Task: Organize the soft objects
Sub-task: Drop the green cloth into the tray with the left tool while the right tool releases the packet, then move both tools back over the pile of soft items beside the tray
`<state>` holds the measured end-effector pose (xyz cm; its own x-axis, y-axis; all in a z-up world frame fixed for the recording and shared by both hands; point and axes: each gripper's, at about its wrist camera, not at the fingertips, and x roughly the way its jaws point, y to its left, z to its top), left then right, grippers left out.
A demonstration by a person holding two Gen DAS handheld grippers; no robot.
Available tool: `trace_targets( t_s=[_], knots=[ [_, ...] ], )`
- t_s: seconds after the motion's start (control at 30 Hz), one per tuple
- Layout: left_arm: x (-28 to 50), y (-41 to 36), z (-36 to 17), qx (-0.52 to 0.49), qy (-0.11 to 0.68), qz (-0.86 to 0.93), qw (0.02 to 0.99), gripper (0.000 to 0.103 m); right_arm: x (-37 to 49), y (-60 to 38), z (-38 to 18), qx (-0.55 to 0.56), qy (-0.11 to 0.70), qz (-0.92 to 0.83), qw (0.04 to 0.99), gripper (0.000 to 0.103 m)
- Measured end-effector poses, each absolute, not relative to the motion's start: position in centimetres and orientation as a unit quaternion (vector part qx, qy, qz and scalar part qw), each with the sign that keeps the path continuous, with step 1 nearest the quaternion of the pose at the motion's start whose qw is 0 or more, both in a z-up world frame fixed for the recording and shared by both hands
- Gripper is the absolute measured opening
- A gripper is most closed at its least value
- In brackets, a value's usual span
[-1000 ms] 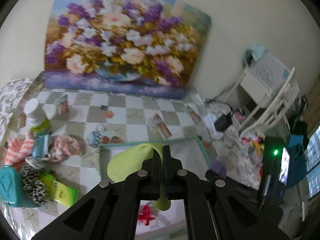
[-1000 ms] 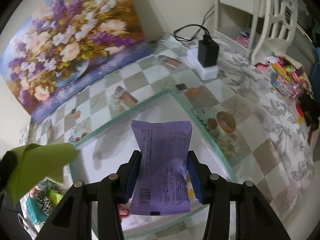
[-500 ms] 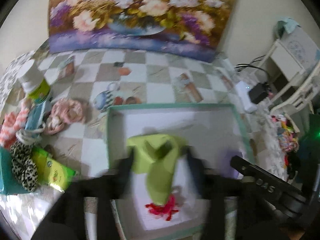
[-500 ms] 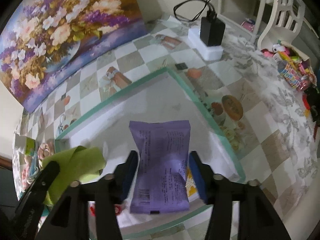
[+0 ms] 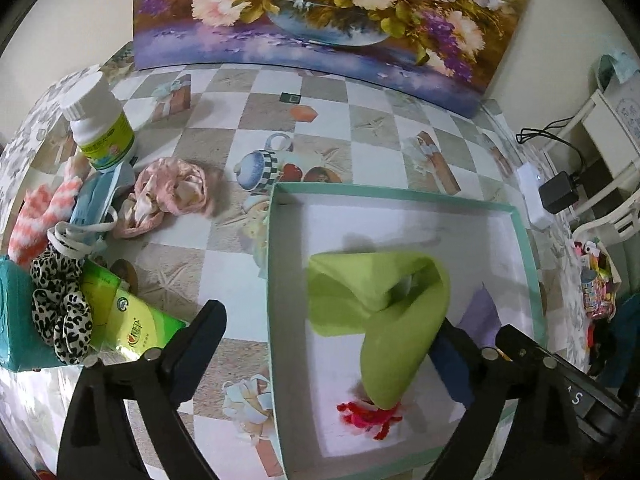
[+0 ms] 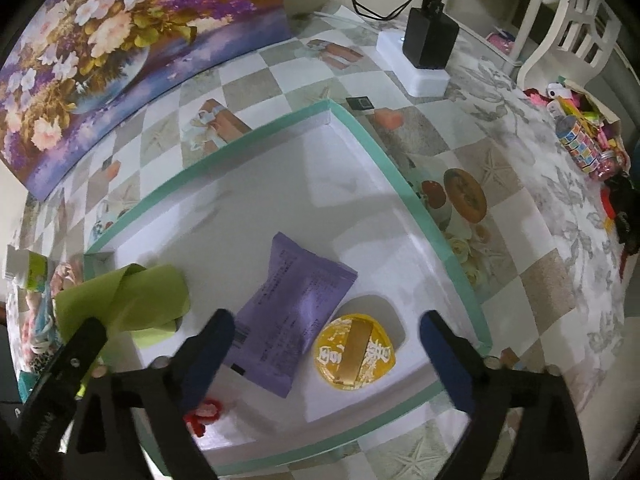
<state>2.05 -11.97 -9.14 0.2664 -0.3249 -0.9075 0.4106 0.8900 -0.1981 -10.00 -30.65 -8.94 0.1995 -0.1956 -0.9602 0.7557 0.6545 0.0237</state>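
Left gripper (image 5: 332, 334) gaping wide, empty; green cloth (image 5: 384, 308) lying between its jaws. Right gripper (image 6: 326, 338) also spread wide, empty, purple packet (image 6: 294, 312) resting between them in the tray (image 6: 424, 216).

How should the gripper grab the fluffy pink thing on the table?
Pinch the raised, bunched middle of the pink scrunchie, coming straight down with the open left gripper. It lies flat and crumpled, clear of the white bottle, so the soft folds should squeeze easily.
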Motion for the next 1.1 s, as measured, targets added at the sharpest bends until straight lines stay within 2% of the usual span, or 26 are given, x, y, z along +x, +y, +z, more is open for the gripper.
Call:
trace_targets(
  t_s=[0.23, 0.7, 1.1],
  knots=[
    [2.3, -11.7, -10.2, 0.044, 0.574, -0.217, 0.788, 0.096, -10.0, -30.5, -9.2, 0.248, 0.55, -0.329, 0.726, 0.103],
    [2.9, -10.0, -6.9, -0.011, 0.577, -0.24, 0.781, 0.096, -9.2, -29.6, -8.9, 0.217, 0.559, -0.325, 0.731, 0.103],
    [7.2, -1.1, -5.6, -0.001, 0.566, -0.063, 0.822, 0.096, -8.3, -28.0, -9.3, 0.213, 0.568, -0.303, 0.735, 0.103]
  ],
)
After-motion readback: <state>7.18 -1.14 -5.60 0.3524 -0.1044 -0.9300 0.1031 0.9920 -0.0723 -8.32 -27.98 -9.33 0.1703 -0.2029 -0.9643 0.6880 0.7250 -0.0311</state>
